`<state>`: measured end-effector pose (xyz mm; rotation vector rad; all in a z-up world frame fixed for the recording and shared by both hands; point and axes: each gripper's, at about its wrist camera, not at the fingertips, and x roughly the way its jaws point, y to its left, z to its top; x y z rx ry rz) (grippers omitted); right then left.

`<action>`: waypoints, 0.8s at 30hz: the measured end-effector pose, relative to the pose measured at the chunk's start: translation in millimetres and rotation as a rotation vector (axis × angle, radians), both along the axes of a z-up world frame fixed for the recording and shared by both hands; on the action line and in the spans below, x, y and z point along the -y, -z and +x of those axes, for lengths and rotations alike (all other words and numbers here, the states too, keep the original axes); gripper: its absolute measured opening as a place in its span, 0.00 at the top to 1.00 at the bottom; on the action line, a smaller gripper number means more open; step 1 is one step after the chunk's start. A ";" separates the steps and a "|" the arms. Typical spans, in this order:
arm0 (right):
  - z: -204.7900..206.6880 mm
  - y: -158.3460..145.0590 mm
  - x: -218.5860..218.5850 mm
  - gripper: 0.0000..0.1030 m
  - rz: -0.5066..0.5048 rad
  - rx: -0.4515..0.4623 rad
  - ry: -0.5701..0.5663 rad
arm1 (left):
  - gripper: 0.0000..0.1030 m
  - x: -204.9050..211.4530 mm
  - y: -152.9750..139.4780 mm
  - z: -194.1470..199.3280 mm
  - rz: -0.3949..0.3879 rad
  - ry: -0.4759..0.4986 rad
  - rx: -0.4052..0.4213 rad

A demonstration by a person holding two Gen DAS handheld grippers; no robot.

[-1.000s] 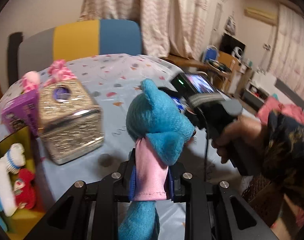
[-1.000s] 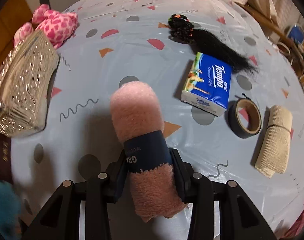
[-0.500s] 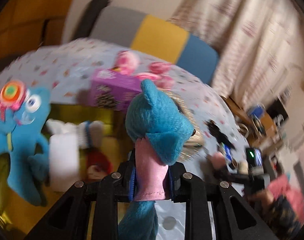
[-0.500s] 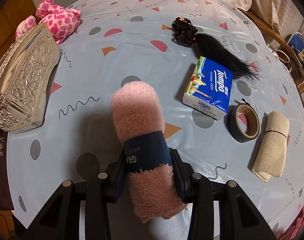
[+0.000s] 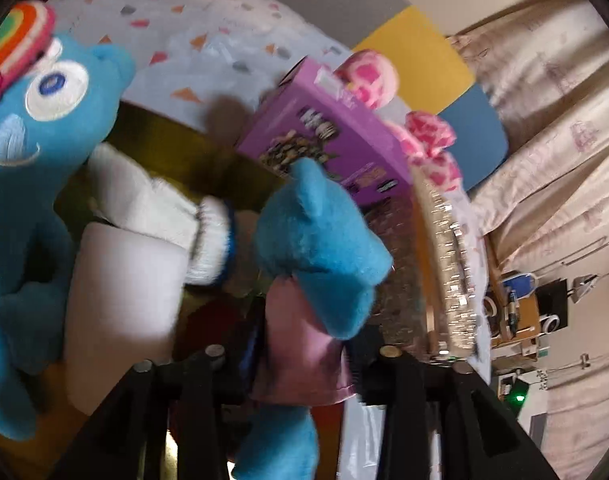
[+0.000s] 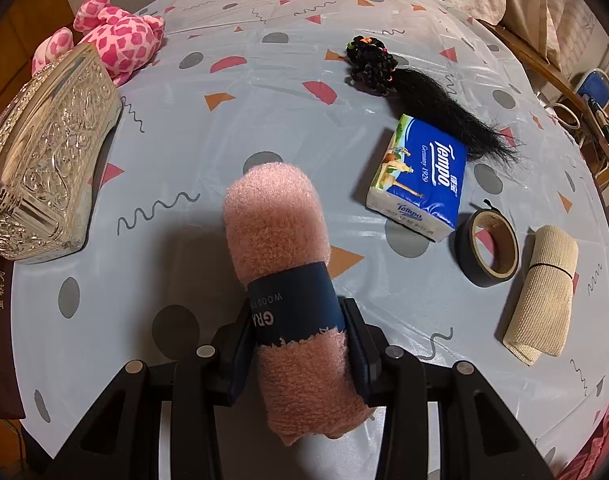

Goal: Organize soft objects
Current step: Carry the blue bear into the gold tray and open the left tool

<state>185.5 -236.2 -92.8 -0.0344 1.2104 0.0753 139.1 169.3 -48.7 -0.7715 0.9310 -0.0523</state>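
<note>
Here, the left gripper hangs tilted over a yellow bin at the table's edge, with a small blue plush toy in a pink satin garment between its fingers; its jaws have just been opening, and a dark gap now shows on the toy's right side, so the pads no longer squeeze it, though the blur hides whether the left pad touches. Inside the bin lie a large blue plush creature with embroidered eyes and a rainbow swirl on its head, a white roll of soft material and a white plush piece with a blue band. A purple cardboard box stands just beyond the bin. The right gripper points steeply down at the round table covered in a pale blue patterned cloth, its jaws clamped on a rolled pink fluffy towel with a navy paper band. On the table lie a pink spotted plush, an ornate silver box, a black hairpiece, a blue pack of tissues, a roll of dark tape and a rolled beige bandage.
</note>
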 end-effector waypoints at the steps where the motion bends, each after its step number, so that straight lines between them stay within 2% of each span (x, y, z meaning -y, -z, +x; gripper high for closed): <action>1: -0.1 0.0 0.1 0.60 0.001 0.000 0.001 | 0.43 0.0 3.7 2.5 0.003 0.003 -0.020; 4: 0.1 0.0 0.0 0.60 -0.002 0.001 0.000 | 0.42 -2.5 6.3 0.8 -0.010 0.003 -0.033; 8: 0.3 0.2 -0.3 0.60 -0.005 0.002 -0.001 | 0.40 -4.3 -5.1 -10.0 0.039 0.011 0.006; 11: 0.1 0.6 -1.3 0.60 -0.011 0.004 -0.002 | 0.43 -6.1 -17.0 -22.4 0.069 0.007 0.032; 12: 0.0 0.7 -1.6 0.60 -0.014 0.005 -0.003 | 0.45 -7.3 -20.8 -27.5 0.095 0.003 0.044; 14: -0.4 0.7 -3.4 0.60 -0.022 0.008 -0.007 | 0.58 -4.7 -27.6 -34.7 0.172 0.003 0.060; 17: -1.6 0.9 -5.9 0.60 -0.033 0.013 -0.014 | 0.67 0.6 -24.7 -38.2 0.267 0.031 0.045; 20: -2.9 0.6 -7.7 0.60 -0.041 0.017 -0.017 | 0.75 11.3 -15.9 -34.4 0.254 0.079 0.024; 24: -4.5 0.7 -9.9 0.61 -0.046 0.020 -0.020 | 0.75 35.9 -8.6 -23.6 0.296 0.136 0.020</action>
